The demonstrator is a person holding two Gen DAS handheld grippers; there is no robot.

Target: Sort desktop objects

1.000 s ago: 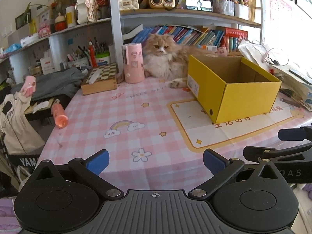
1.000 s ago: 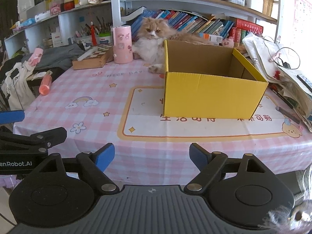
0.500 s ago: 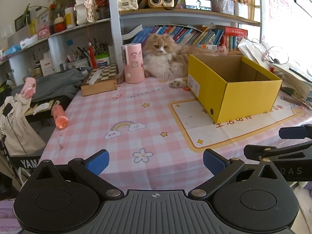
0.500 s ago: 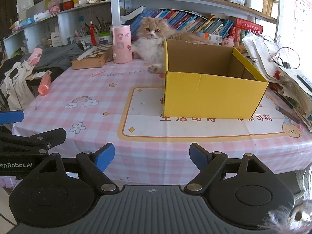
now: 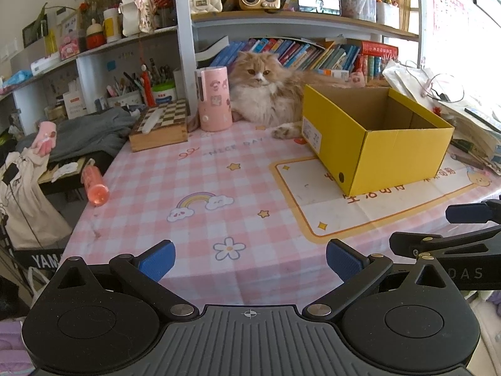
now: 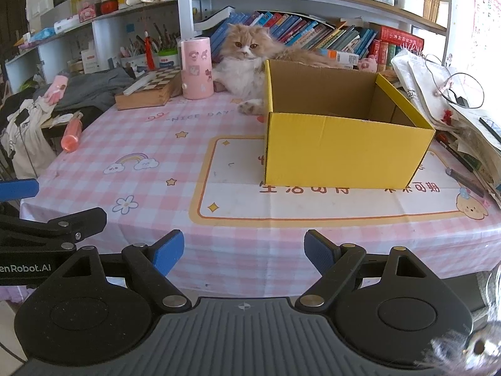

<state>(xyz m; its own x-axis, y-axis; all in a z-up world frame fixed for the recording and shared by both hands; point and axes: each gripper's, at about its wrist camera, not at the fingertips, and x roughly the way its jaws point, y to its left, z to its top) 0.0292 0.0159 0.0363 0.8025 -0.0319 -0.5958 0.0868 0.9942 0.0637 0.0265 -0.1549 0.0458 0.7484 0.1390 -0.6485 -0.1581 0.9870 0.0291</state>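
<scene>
Both jaws are held wide, empty; the tube (image 5: 94, 185) lies at ten o'clock, nearer the left gripper (image 5: 249, 258).

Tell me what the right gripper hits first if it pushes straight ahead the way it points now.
Probably the pink checked tablecloth just short of the yellow box. The right gripper tilts downward with open, empty jaws, and nothing else lies in between; depth is uncertain.

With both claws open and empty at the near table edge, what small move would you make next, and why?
Probably reach the left claw toward the pink cup beside the cat. Both claws are empty, the yellow box looks empty, and the cup stands upright and unobstructed.
</scene>
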